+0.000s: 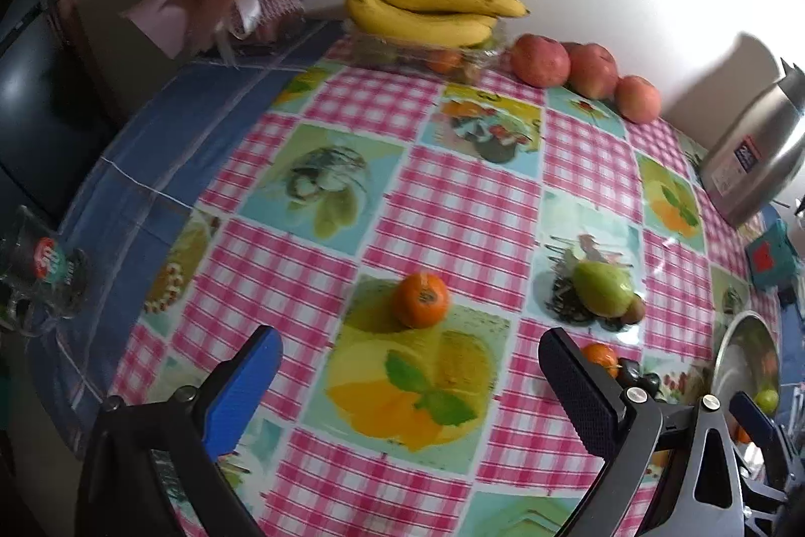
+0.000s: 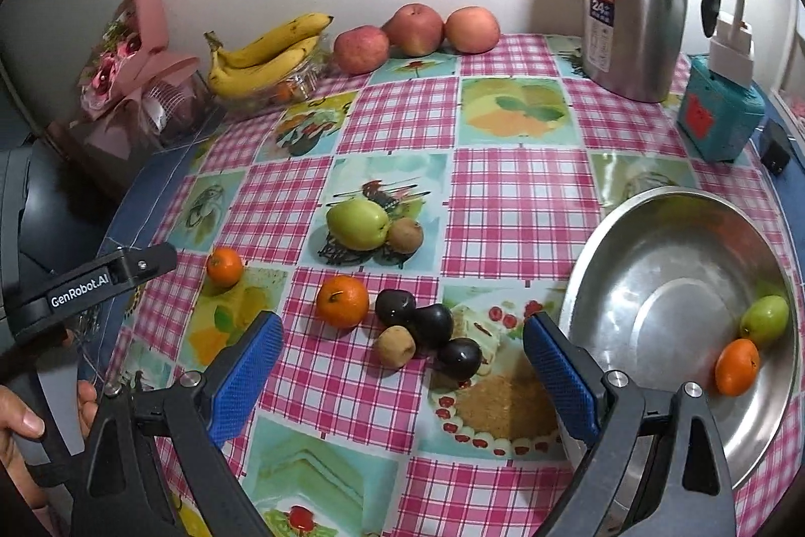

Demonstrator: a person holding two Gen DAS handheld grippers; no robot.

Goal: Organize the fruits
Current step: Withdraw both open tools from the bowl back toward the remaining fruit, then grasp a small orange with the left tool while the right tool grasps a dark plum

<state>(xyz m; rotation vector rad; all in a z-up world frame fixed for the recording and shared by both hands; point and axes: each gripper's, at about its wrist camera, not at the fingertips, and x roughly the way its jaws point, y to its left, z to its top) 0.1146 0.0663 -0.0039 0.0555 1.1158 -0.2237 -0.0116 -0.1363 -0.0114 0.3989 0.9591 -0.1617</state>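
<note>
Lying just ahead of the spread fingers of the left gripper (image 1: 410, 373), a small round orange (image 1: 420, 299) with a dark stem scar is being framed, untouched. Nothing is being held by the right gripper (image 2: 402, 358), jaws wide; three dark plums (image 2: 432, 325) are sitting between its fingertips, the steel bowl (image 2: 654, 265) beside its right finger.

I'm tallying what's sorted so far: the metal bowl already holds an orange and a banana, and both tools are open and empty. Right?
Not quite. In the right wrist view the metal bowl holds an orange and a small green fruit, not a banana; the bananas lie by the wall. The left tool and right tool are indeed open and empty.
</note>
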